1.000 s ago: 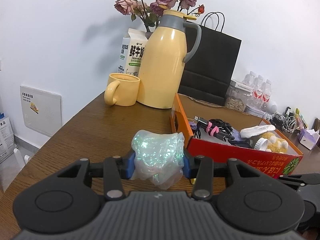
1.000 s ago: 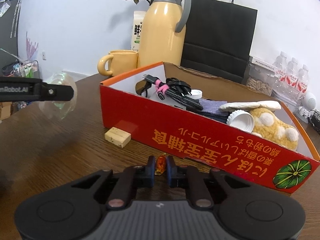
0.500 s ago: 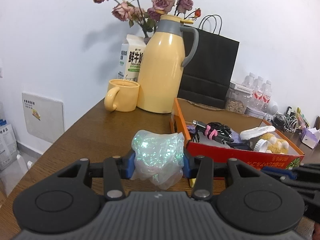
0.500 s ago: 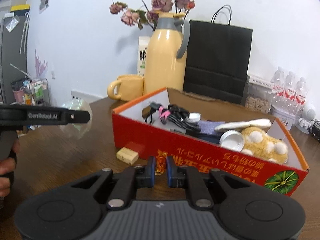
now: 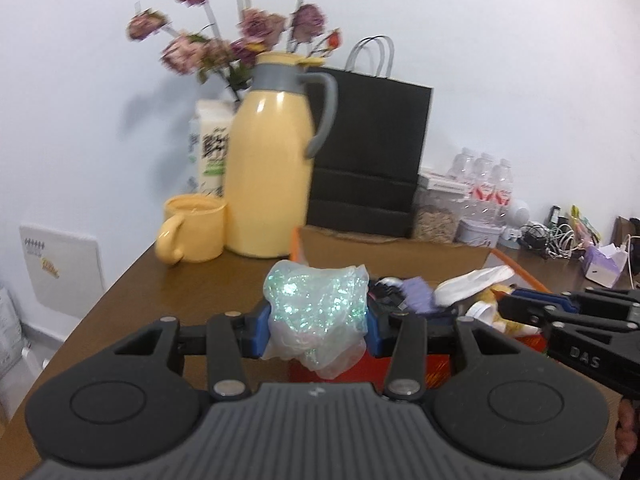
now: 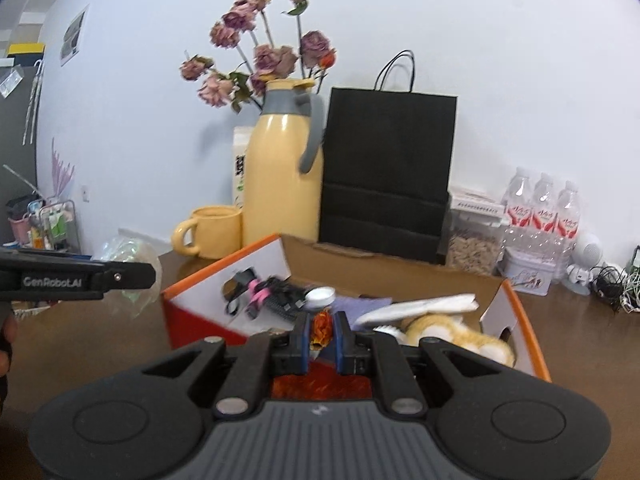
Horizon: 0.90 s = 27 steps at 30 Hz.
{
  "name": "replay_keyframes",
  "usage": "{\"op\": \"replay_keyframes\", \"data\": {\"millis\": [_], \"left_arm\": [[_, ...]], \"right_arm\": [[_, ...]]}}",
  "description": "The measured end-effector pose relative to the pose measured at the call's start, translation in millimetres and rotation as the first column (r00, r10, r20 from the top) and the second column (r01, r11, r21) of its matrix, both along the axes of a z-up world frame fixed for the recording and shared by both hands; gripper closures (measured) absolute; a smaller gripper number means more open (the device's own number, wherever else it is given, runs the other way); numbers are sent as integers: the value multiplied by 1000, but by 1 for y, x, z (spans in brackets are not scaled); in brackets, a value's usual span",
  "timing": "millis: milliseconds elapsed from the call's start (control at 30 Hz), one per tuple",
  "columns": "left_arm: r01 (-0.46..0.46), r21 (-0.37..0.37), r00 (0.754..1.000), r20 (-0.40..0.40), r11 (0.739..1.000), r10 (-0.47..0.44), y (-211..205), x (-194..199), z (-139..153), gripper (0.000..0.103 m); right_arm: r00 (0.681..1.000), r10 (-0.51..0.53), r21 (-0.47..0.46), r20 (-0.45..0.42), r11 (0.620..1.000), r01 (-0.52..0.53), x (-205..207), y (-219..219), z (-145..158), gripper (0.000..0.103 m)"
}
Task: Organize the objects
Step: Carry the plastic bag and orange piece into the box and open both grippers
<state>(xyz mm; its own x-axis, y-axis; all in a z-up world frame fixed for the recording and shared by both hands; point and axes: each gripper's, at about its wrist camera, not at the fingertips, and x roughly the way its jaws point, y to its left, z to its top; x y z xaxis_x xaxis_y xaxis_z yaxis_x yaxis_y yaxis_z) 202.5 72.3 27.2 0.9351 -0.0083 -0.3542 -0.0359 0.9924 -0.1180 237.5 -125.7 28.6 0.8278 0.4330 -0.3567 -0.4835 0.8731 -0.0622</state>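
Left wrist view: we see left gripper [image 5: 318, 322] pinching crumpled iridescent plastic wrap [image 5: 318, 308], held above brown wooden table [image 5: 120, 300] at near edge of red cardboard box [image 5: 536, 342]. Behind: yellow mug [image 5: 192, 233], yellow thermos jug [image 5: 276, 176], black paper bag [image 5: 370, 156], white wall [image 5: 520, 60].

Right wrist view: we see right gripper [image 6: 322, 332] pressed together on small orange wrapped candy [image 6: 321, 327], over box interior holding cables [image 6: 264, 296], plush toy [image 6: 460, 334]. Water bottles [image 6: 542, 210] at right by wall.
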Motion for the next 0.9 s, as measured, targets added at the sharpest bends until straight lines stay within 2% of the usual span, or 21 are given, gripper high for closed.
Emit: {"op": "replay_keyframes", "data": {"millis": [167, 433, 700, 800, 900], "left_arm": [[18, 15, 1000, 16, 1000, -18, -23, 26, 14, 58], [4, -37, 999, 41, 999, -2, -47, 71, 14, 58], [22, 29, 1000, 5, 999, -22, -60, 93, -4, 57], [19, 28, 1000, 1, 999, -19, -57, 94, -8, 46], [17, 47, 1000, 20, 999, -18, -56, 90, -10, 30]], "right_arm": [[999, -18, 22, 30, 1000, 17, 19, -10, 9, 92], [999, -23, 55, 47, 998, 21, 57, -17, 9, 92], [1000, -17, 48, -13, 999, 18, 74, -21, -13, 92], [1000, -16, 29, -16, 999, 17, 73, -18, -17, 92], [999, -20, 14, -26, 1000, 21, 73, -16, -21, 91]]}}
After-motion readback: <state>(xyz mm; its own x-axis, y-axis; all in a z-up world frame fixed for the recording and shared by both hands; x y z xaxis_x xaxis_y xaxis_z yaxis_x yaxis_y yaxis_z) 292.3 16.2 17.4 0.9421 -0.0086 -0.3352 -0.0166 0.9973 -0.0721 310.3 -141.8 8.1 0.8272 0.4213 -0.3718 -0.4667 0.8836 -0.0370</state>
